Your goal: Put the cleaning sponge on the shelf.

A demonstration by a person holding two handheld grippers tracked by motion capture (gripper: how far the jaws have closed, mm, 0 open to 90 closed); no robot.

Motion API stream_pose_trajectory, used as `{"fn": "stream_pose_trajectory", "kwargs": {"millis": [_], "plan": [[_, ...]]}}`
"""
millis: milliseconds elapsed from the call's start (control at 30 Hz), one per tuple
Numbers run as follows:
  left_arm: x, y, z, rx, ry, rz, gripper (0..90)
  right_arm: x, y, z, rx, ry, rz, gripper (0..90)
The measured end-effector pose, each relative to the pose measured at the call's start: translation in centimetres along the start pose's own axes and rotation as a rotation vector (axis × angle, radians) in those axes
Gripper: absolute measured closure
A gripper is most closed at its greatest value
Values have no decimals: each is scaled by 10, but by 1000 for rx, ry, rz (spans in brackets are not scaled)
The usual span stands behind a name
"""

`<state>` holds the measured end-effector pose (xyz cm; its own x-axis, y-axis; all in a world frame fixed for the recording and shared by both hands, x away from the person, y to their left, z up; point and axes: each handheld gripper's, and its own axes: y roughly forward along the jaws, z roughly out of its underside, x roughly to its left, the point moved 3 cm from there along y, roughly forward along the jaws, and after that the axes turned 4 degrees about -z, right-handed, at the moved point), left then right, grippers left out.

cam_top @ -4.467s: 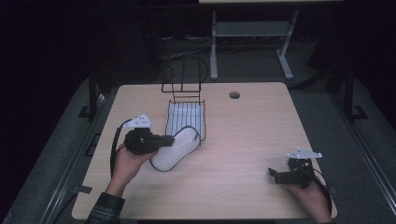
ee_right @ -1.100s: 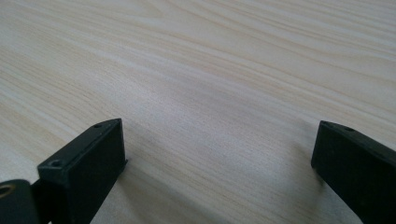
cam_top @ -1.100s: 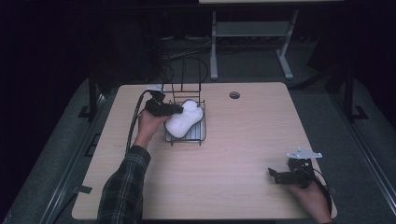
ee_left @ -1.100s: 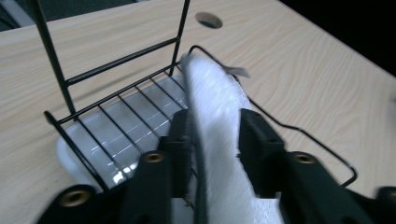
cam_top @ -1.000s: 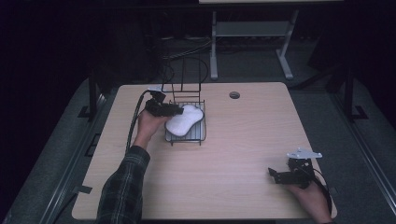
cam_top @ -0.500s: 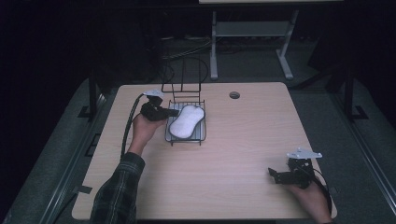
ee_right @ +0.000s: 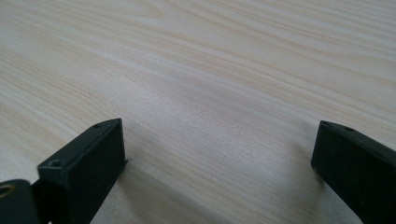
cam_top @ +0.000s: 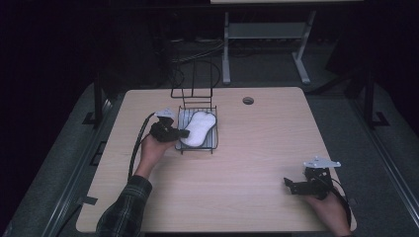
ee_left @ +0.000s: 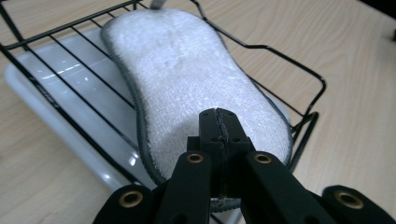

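The pad (cam_top: 197,128) lies flat in the wire rack (cam_top: 197,149), running lengthwise at a slight slant, its near end close up to the rack's front corner. In the left gripper view the white tray (ee_left: 46,98) sits under the wires. The left gripper (cam_top: 184,133) hangs right at that near end, jaws pressed flush together with nothing visible between them, so the pad looks let go. Here's the worry: those shut tips sit low over the fluffy pile and just inside the rim, so a flat pull back could catch the pad's edge or hook a wire. That would drag the light rack, and maybe the tray, across the table (cam_top: 257,163). A lift before the retreat seems the safer call. As for pose, the left hand (cam_top: 150,148) reaches in from the rack's left side, forearm stretched up the table, gripper pointing roughly level and rightward at the pad, cable looping behind. The right gripper (cam_top: 289,185) rests by the table's near right corner, well apart from the rack, jaws spread wide over bare wood and holding nothing.
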<state>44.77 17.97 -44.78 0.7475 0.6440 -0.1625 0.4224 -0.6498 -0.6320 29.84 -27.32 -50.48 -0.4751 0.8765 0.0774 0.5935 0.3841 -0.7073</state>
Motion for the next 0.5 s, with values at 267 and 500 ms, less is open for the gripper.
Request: {"fn": "stream_pose_trajectory", "kwargs": {"millis": [267,500], "plan": [[-10,5,-2,3,15,21,900,0,0,0,0,-1,0,24],[-16,12,-5,-5,12,43,900,0,0,0,0,0,0,24]]}}
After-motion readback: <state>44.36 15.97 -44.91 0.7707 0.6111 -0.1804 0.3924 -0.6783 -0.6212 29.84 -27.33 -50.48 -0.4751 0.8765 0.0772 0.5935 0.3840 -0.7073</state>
